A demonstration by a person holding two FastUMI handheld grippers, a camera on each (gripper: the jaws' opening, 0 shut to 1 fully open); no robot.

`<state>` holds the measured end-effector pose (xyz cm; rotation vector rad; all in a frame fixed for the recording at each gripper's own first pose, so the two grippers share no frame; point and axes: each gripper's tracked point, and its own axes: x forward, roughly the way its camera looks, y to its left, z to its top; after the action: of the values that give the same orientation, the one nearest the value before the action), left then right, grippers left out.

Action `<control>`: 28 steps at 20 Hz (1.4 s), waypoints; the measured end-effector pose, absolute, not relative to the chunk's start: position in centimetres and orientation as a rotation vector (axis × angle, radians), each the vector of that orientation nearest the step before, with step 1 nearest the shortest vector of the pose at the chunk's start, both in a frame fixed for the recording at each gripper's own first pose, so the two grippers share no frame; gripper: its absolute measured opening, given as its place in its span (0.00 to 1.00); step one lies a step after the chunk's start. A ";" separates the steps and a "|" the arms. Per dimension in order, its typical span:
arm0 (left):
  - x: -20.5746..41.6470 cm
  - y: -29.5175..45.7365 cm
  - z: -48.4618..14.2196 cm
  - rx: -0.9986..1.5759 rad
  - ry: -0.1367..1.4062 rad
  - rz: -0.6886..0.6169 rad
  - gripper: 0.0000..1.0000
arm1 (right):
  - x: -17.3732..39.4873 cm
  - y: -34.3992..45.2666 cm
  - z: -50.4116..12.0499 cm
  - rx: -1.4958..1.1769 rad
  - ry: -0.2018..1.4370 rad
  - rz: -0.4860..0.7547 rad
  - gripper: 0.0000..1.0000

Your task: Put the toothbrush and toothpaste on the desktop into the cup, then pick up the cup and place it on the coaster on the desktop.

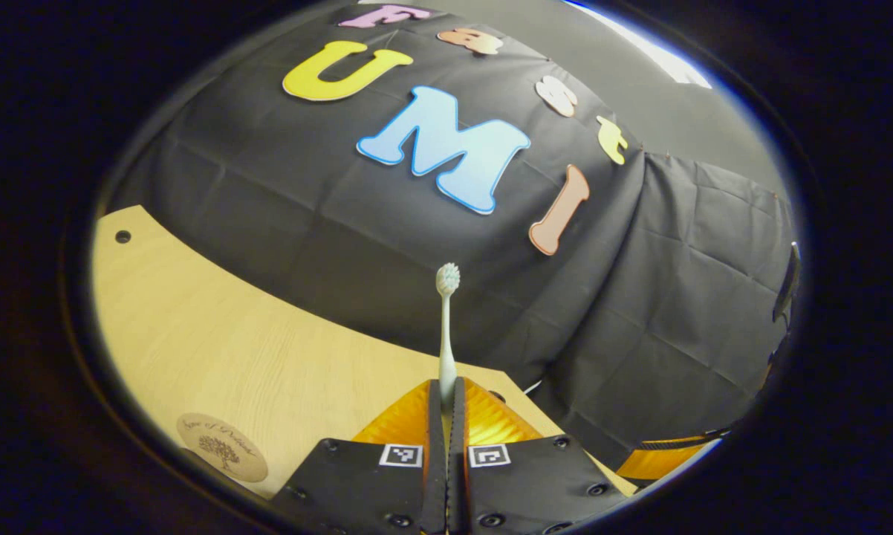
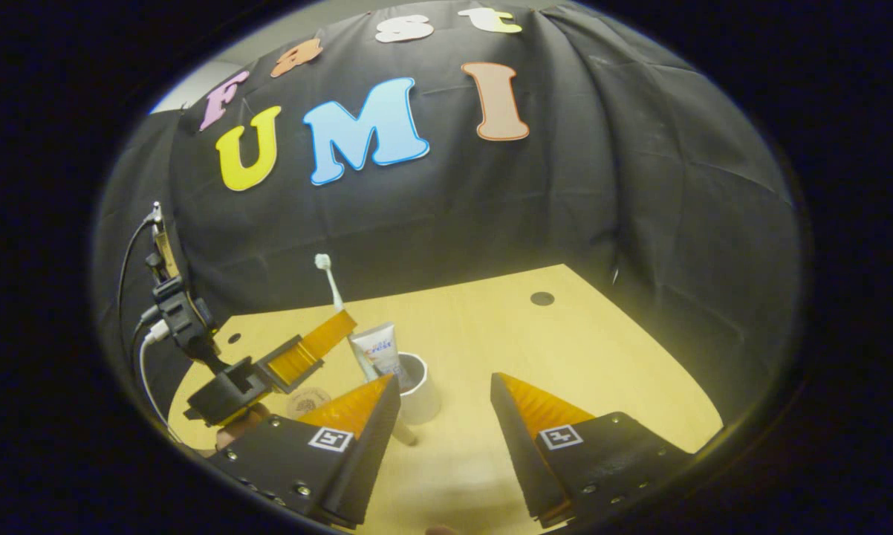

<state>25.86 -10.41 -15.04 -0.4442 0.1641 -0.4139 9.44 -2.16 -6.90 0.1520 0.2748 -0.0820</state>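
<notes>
My left gripper [image 1: 446, 392] is shut on the handle of a pale toothbrush [image 1: 446, 327], whose bristle head points up and away. In the right gripper view that left gripper [image 2: 307, 348] hovers just left of a white cup [image 2: 421, 392] and holds the toothbrush [image 2: 329, 281] tilted. A white toothpaste tube [image 2: 378, 348] stands in the cup. I cannot tell whether the handle's lower end is inside the cup. My right gripper [image 2: 444, 390] is open, close in front of the cup, with nothing between its fingers. A round cork coaster [image 2: 307, 401] [image 1: 222, 446] lies on the desk left of the cup.
The light wooden desk [image 2: 580, 371] ends at the black cloth wall behind. Small round holes [image 2: 541, 299] [image 1: 122, 236] sit in its surface. A camera mount with cables [image 2: 171, 305] rides on the left gripper. Bare desk lies right of the cup.
</notes>
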 end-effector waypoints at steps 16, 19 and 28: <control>24.2 -9.7 -17.7 -0.305 0.248 -0.408 0.37 | 11.5 -1.3 -8.2 0.166 0.352 -0.062 0.76; 23.8 -8.7 -17.5 -0.283 0.254 -0.397 0.59 | 12.1 -0.9 -8.5 0.157 0.386 -0.060 0.76; 22.6 -4.9 -14.2 -0.211 0.180 -0.366 0.89 | 13.7 1.6 -11.2 0.149 0.576 -0.040 0.83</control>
<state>22.64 -4.91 -14.20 -0.2109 0.1796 -0.3655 13.68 1.59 -11.23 0.1491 0.5757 -0.0396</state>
